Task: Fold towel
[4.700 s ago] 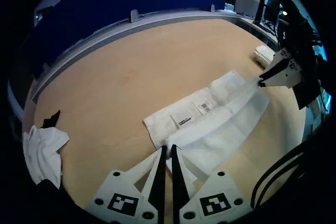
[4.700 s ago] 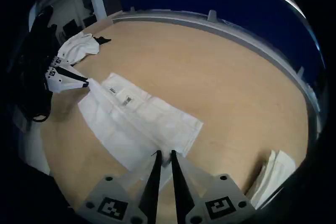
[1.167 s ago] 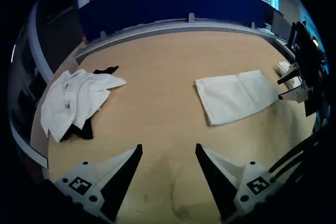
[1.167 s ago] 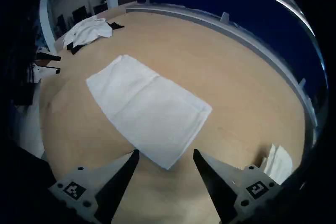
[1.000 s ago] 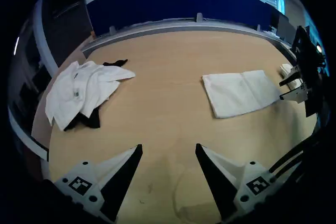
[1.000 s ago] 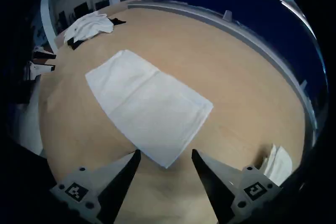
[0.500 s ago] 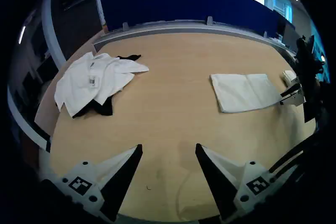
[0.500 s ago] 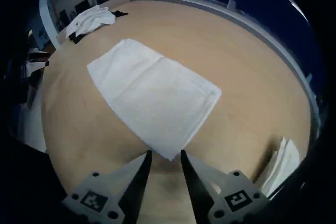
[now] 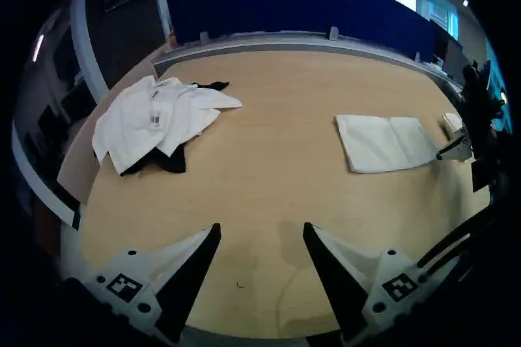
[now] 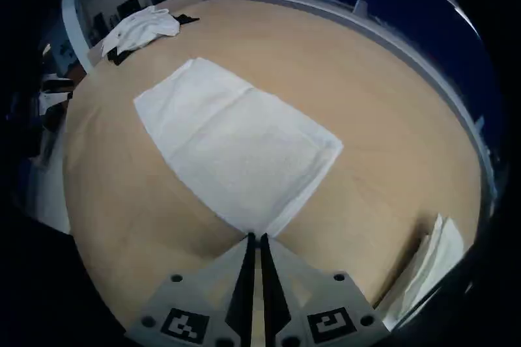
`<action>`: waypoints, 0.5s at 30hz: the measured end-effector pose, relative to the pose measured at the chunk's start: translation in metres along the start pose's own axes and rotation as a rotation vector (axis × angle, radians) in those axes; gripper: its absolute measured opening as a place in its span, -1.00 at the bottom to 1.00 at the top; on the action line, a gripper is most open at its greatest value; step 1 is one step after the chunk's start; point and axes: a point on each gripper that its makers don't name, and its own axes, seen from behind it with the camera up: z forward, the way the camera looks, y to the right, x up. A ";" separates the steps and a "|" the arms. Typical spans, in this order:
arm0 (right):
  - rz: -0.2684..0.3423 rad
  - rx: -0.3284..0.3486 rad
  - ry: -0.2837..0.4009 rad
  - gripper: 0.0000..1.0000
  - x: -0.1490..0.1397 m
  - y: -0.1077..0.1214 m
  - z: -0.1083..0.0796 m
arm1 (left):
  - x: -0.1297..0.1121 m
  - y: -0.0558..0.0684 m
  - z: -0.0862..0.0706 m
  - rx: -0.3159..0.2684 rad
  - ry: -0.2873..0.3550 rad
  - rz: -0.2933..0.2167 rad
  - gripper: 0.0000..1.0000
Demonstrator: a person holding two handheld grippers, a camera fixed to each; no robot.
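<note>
1. Wooden table: a clothes pile lies ahead-left of the left gripper, whose fingers are spread, holding nothing.
2. Towel lies flat, well ahead-right of it, its long axis running away up-left from the right gripper.
3. Right gripper's fingers are pressed together on the towel's near corner, so it likely leads.
</note>
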 end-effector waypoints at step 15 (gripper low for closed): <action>-0.057 -0.013 0.082 -0.90 0.053 -0.007 -0.021 | 0.000 -0.007 -0.010 0.005 0.023 -0.025 0.88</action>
